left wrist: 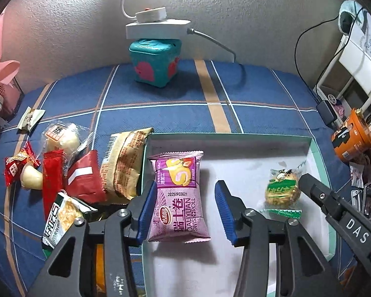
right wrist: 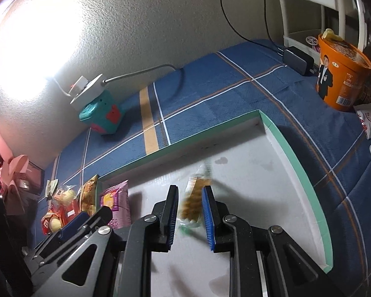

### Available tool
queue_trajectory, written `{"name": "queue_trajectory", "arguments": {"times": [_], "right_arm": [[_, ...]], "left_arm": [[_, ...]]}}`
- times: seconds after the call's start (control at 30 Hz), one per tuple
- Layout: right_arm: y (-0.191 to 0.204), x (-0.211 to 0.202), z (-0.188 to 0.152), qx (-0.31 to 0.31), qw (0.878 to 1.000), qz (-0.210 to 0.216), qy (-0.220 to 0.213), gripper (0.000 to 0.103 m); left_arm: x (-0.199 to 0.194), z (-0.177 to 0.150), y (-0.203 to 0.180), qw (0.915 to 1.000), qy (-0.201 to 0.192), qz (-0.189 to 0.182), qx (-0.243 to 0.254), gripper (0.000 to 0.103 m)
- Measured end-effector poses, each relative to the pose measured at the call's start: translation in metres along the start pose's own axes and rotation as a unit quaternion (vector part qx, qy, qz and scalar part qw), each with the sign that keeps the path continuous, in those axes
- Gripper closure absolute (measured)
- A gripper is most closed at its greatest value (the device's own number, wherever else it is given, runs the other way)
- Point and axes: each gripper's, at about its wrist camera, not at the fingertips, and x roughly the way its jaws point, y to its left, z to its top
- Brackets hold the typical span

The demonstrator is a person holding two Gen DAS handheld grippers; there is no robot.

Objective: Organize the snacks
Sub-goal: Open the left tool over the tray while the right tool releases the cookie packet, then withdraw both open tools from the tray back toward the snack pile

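Observation:
A purple Swiss roll packet [left wrist: 178, 198] lies flat in the white tray with a teal rim [left wrist: 235, 137], at its left side. My left gripper [left wrist: 185, 184] straddles it, open: the left pad sits by the packet's edge and the right pad stands clear of it. In the right wrist view my right gripper [right wrist: 190, 189] is shut on a small green-labelled cracker packet [right wrist: 194, 198], blurred, low over the tray [right wrist: 291, 153]. The same cracker packet [left wrist: 282, 190] shows in the left wrist view.
Several loose snack packets [left wrist: 86, 173] lie on the blue plaid cloth left of the tray. A teal cube [left wrist: 155, 61] bearing a white power strip stands by the wall. An orange noodle cup [right wrist: 341, 74], a black charger [right wrist: 296, 58] and a white rack stand at the right.

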Motion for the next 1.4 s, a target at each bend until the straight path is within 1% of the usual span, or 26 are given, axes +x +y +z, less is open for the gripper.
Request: {"name": "queue_trajectory", "arguments": {"times": [0.13,0.2,0.23,0.27,0.3,0.37,0.47,0.53,0.57,0.6,0.63,0.67,0.7,0.77,0.83,0.93,0.97,1.0,1.07,1.13,1.27,1.33,1.4], "right_arm": [[0.001,-0.001,0.0,-0.004,1.0,-0.006,0.005,0.081],[0.002,0.001,0.0,-0.007,1.0,-0.01,0.012,0.079],[0.002,0.002,0.0,-0.01,1.0,-0.014,0.017,0.078],[0.003,0.004,-0.001,-0.014,0.999,-0.019,0.021,0.07],[0.003,0.005,-0.001,-0.015,0.999,-0.024,0.024,0.052],[0.003,0.008,-0.003,-0.02,0.999,-0.032,0.03,0.028],[0.004,0.011,-0.004,-0.027,0.998,-0.033,0.036,0.027],[0.006,0.013,-0.005,-0.034,0.998,-0.036,0.038,0.022],[0.007,0.013,-0.006,-0.036,0.998,-0.037,0.038,0.016],[0.007,0.013,-0.005,-0.037,0.998,-0.037,0.038,0.011],[0.007,0.013,-0.006,-0.038,0.998,-0.037,0.038,0.008],[0.007,0.013,-0.005,-0.038,0.998,-0.038,0.036,0.002],[0.008,0.013,-0.005,-0.039,0.998,-0.039,0.035,0.0],[0.007,0.012,-0.004,-0.039,0.998,-0.041,0.034,0.0],[0.007,0.013,-0.004,-0.038,0.998,-0.043,0.035,0.0],[0.006,0.014,-0.004,-0.038,0.997,-0.047,0.037,0.0],[0.006,0.014,-0.004,-0.039,0.997,-0.048,0.037,0.0],[0.006,0.014,-0.004,-0.04,0.997,-0.049,0.036,0.0],[0.007,0.013,-0.004,-0.042,0.997,-0.049,0.032,0.0],[0.008,0.01,-0.003,-0.044,0.998,-0.047,0.026,0.0],[0.01,0.006,-0.002,-0.049,0.997,-0.052,0.016,0.0],[0.01,0.004,-0.001,-0.049,0.997,-0.052,0.013,0.0],[0.01,0.002,0.0,-0.044,0.998,-0.04,0.011,0.0]], "left_arm": [[-0.006,0.004,0.003,0.9999,0.003,0.01,-0.002,0.051],[-0.008,0.005,0.005,0.9998,0.009,0.016,-0.006,0.044],[-0.008,0.004,0.007,0.9997,0.011,0.02,-0.008,0.043],[-0.008,0.004,0.009,0.9995,0.013,0.026,-0.01,0.039],[-0.008,0.005,0.012,0.9993,0.015,0.033,-0.013,0.033],[-0.009,0.005,0.017,0.9986,0.015,0.048,-0.017,0.028],[-0.006,0.006,0.024,0.9974,0.02,0.065,-0.023,0.028],[-0.005,0.004,0.03,0.9965,0.026,0.075,-0.028,0.019],[-0.004,0.004,0.033,0.9958,0.028,0.082,-0.032,0.016],[-0.003,0.004,0.036,0.9953,0.029,0.085,-0.034,0.016],[-0.002,0.004,0.038,0.9948,0.031,0.09,-0.037,0.016],[-0.002,0.003,0.04,0.9944,0.032,0.093,-0.039,0.016],[-0.001,0.004,0.042,0.994,0.033,0.096,-0.042,0.016],[-0.001,0.004,0.046,0.9932,0.033,0.101,-0.047,0.014],[-0.001,0.004,0.049,0.9928,0.033,0.104,-0.05,0.009],[0.001,0.005,0.051,0.992,0.033,0.11,-0.053,0.008],[0.001,0.005,0.051,0.9909,0.032,0.12,-0.052,0.006],[0.002,0.004,0.052,0.9899,0.031,0.129,-0.05,0.001],[0.002,0.005,0.053,0.9889,0.027,0.138,-0.05,0.0],[0.001,0.005,0.057,0.9886,0.026,0.136,-0.06,0.0],[-0.001,0.006,0.058,0.9884,0.023,0.136,-0.065,0.0],[-0.002,0.007,0.06,0.9893,0.024,0.128,-0.066,0.0],[-0.002,0.007,0.06,0.9899,0.028,0.121,-0.07,0.0]]}}
